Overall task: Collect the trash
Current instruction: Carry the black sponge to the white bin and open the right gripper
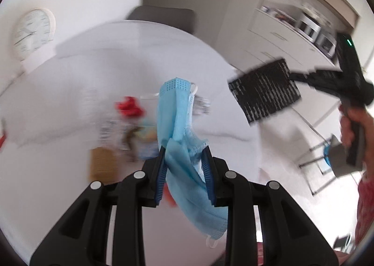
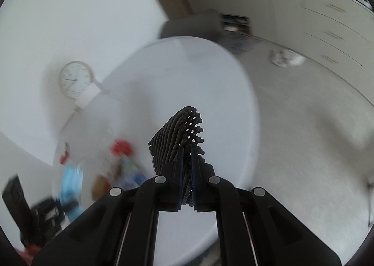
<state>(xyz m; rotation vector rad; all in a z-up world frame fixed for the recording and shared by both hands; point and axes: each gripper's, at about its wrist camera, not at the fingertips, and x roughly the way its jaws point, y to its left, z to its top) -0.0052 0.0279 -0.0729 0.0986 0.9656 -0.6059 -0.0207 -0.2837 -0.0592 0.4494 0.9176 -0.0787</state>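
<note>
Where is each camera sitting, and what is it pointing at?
Left wrist: sits on the left gripper, looking along its fingers, which pinch a blue face mask above the white table; the person's hand holding the right gripper shows too.
Right wrist: sits on the right gripper, looking along its fingers, which pinch a black mesh piece above the table; the left gripper is a blur at lower left.
Both share: table, wall clock, litter pile.
</note>
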